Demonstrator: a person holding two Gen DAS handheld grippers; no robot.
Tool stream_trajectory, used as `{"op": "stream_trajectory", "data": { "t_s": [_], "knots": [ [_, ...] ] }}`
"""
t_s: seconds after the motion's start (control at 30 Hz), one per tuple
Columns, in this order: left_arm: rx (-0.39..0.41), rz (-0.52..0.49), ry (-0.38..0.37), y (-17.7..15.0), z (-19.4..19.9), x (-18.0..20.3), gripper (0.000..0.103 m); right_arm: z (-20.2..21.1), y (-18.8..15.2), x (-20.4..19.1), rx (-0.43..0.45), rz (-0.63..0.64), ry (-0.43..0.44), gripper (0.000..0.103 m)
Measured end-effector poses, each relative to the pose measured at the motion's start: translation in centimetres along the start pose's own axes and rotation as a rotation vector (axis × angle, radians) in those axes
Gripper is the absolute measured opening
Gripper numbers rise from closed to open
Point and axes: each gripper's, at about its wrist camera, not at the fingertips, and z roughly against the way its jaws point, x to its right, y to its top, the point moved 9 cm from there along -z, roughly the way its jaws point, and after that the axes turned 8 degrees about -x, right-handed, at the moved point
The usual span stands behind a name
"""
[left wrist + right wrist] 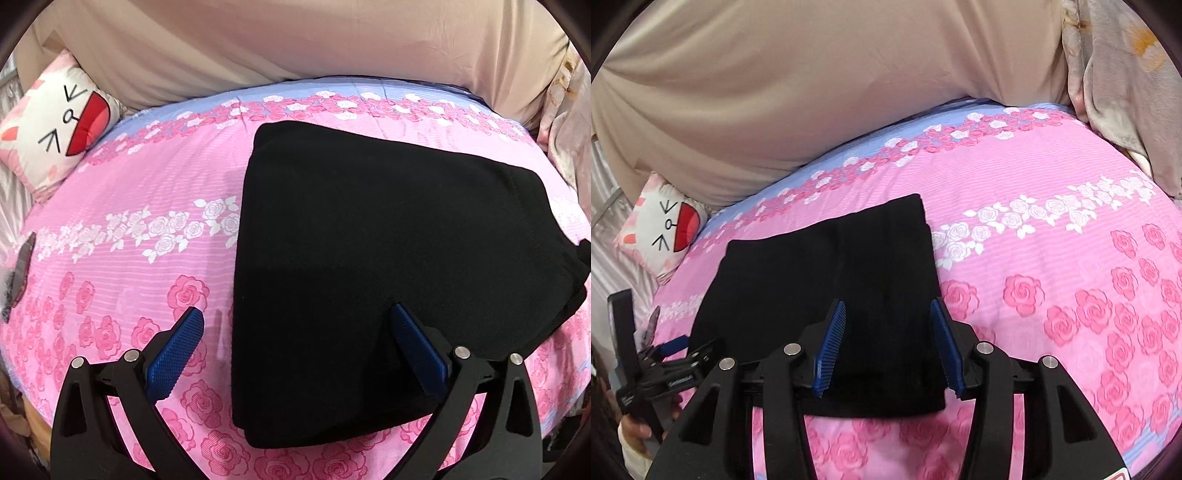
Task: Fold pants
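The black pants (388, 266) lie folded into a thick, roughly rectangular stack on the pink rose-print bedspread (129, 266). My left gripper (297, 317) is open and empty, its blue pads spread wide above the stack's near left edge. In the right wrist view the pants (820, 280) lie left of centre. My right gripper (888, 314) is open and empty, held above the stack's near right part. My left gripper (670, 350) also shows at the far left of that view, held in a hand.
A white cartoon-face cushion (55, 129) lies at the bed's far left and also shows in the right wrist view (661, 236). A beige padded headboard (295, 40) runs along the far side. A grey blanket (1126, 92) hangs at the right. A dark flat object (20, 273) lies at the left edge.
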Motion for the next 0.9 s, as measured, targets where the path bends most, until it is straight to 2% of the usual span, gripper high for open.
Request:
{"op": "stream_trajectory", "data": {
  "t_s": [0.27, 0.33, 0.37, 0.43, 0.5, 0.53, 0.57, 0.6, 0.67, 0.77, 0.83, 0.87, 0.9],
  "knots": [
    [0.048, -0.033, 0.091, 0.1, 0.6, 0.3, 0.098, -1.6, -2.0, 0.8, -0.045, -0.035, 0.001, 0.047],
    [0.049, -0.033, 0.094, 0.1, 0.6, 0.3, 0.098, -1.7, -2.2, 0.8, -0.044, -0.039, 0.004, 0.052],
    [0.047, -0.031, 0.091, 0.1, 0.6, 0.3, 0.098, -1.8, -2.2, 1.0, -0.047, -0.047, 0.0, 0.06],
    [0.044, -0.026, 0.08, 0.1, 0.7, 0.3, 0.098, -2.2, -2.3, 1.3, -0.064, -0.065, 0.001, 0.064],
    [0.03, -0.013, 0.014, 0.0, 0.7, 0.3, 0.098, -2.6, -2.6, 1.6, -0.094, -0.103, 0.052, 0.071],
    [0.007, -0.001, -0.053, -0.3, 0.5, 0.5, 0.098, -2.9, -2.8, 1.6, -0.111, -0.123, 0.08, 0.071],
    [-0.046, 0.024, -0.173, -0.7, 0.0, 0.7, 0.098, -3.3, -3.0, 1.6, -0.131, -0.149, 0.121, 0.071],
    [-0.094, 0.062, -0.26, -1.0, -0.6, 0.7, 0.098, -3.6, -3.2, 1.7, -0.148, -0.17, 0.155, 0.073],
    [-0.15, 0.136, -0.381, -1.3, -1.6, 0.2, 0.098, -3.7, -3.3, 1.7, -0.14, -0.198, 0.213, 0.077],
    [-0.149, 0.14, -0.446, -0.8, -1.5, 0.3, 0.098, -3.9, -3.1, 1.4, -0.134, -0.214, 0.25, 0.077],
    [-0.137, 0.134, -0.449, -0.3, -1.7, 0.5, 0.098, -4.2, -2.9, 1.1, -0.136, -0.209, 0.257, 0.08],
    [-0.129, 0.132, -0.441, 0.1, -1.9, 0.6, 0.098, -4.3, -2.6, 0.9, -0.138, -0.212, 0.264, 0.085],
    [-0.127, 0.134, -0.435, 0.2, -2.0, 0.6, 0.098, -4.5, -2.5, 0.6, -0.14, -0.213, 0.273, 0.087]
  ]
}}
